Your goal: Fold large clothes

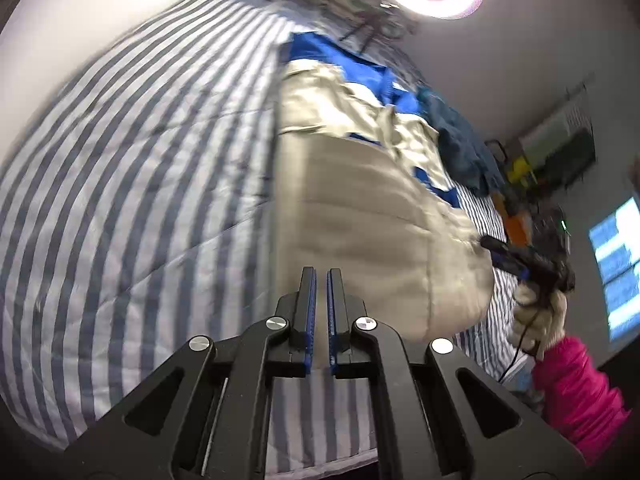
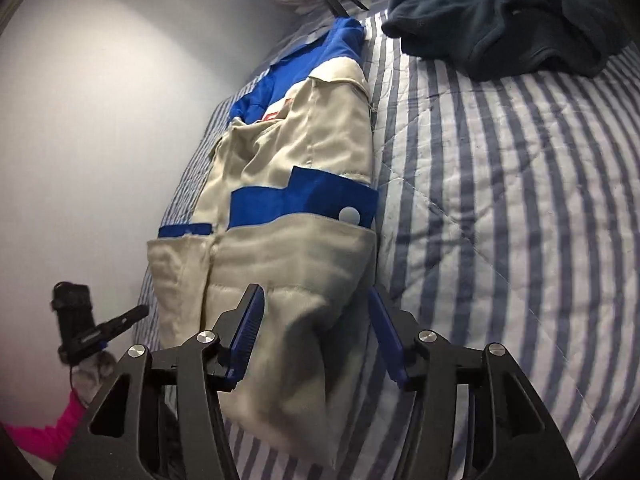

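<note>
Blue-padded fingers of the right gripper (image 2: 316, 332) fill the near edge of the right wrist view, spread wide apart on either side of the jacket's near corner, with cloth lying between them but neither pad pressed onto it. Biggest thing out there is the striped quilt (image 2: 500, 200), blue and white, covering the whole bed. On it lies the jacket (image 2: 288, 216), beige with blue panels, stretched lengthwise from near to far along the left side of the quilt, a white snap button (image 2: 349, 214) showing on its blue band. At the far right, a dark teal garment (image 2: 500, 12) sits in a crumpled heap, well apart from the jacket. Over in the left wrist view, the left gripper (image 1: 321, 280) has its fingers almost together, only a thin gap between the pads, nothing caught there, hovering just near the jacket's (image 1: 360, 208) hem.
</note>
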Motion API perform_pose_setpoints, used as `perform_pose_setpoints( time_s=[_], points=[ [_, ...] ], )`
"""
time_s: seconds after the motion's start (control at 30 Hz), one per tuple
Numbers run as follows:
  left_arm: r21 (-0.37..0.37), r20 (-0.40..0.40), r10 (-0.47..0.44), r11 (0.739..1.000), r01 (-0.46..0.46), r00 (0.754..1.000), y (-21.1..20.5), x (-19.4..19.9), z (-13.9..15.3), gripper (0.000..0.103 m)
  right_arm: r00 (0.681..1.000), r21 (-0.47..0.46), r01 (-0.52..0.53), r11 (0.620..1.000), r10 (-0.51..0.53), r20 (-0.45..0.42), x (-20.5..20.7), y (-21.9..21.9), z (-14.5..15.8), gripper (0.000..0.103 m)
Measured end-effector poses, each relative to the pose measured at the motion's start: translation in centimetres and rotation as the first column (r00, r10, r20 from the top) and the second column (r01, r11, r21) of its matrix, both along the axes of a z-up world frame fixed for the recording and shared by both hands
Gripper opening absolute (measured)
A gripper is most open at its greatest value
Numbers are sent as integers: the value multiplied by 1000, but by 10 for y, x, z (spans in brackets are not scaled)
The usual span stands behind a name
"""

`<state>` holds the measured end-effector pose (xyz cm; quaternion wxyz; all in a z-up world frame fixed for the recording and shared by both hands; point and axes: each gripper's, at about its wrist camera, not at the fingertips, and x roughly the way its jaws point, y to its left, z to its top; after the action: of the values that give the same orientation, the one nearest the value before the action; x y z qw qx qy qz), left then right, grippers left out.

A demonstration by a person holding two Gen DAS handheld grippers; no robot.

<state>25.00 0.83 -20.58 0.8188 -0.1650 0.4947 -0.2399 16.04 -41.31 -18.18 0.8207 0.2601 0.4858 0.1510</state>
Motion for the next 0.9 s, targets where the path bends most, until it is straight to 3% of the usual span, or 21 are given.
perform_pose_setpoints(
  time_s=[0.03, 0.1, 0.2, 0.27, 0.37, 0.43, 0.5, 0.6, 0.73, 0.8, 0.9],
  points=[
    [14, 13, -16, 1000, 16, 1000, -9, 3, 3, 1, 1000, -20, -20, 1000, 20, -1, 5, 9, -1, 48],
    [39, 43, -55, 998, 53, 998, -25, 6, 8, 1, 997, -84, -65, 994, 68, 36, 7, 26, 8, 23],
    [78, 64, -80, 994, 75, 995, -39, 16, 9, 1, 981, -23, -117, 993, 119, 153, 1, 28, 30, 16],
    [108, 59, -88, 991, 81, 994, -46, 30, 1, 1, 977, 50, -111, 993, 100, 190, 2, 14, 30, 15],
    [153, 14, -98, 984, 95, 995, -58, 57, -29, 1, 992, 100, -85, 991, 74, 103, 15, 2, -2, 15],
    [146, -1, -100, 984, 99, 995, -62, 69, -45, 1, 998, 101, -59, 993, 56, 33, 24, -2, -27, 17],
    [113, -10, -99, 989, 99, 995, -59, 72, -47, 1, 999, 87, -42, 995, 40, 27, 23, -5, -28, 29],
    [121, 8, -101, 988, 99, 995, -53, 69, -36, 1, 999, -39, -26, 999, 27, 36, 13, -3, -7, 34],
    [119, 61, -91, 989, 83, 994, -38, 63, -14, 1, 991, -261, 38, 965, -4, 130, -9, 9, 40, 38],
    [158, 95, -116, 982, 100, 989, -41, 61, -7, 1, 980, -297, 47, 954, 13, 198, -19, 19, 61, 38],
    [189, 93, -145, 974, 125, 985, -52, 68, -12, 1, 966, -329, -22, 944, 105, 236, -19, 42, 71, 38]
  ],
)
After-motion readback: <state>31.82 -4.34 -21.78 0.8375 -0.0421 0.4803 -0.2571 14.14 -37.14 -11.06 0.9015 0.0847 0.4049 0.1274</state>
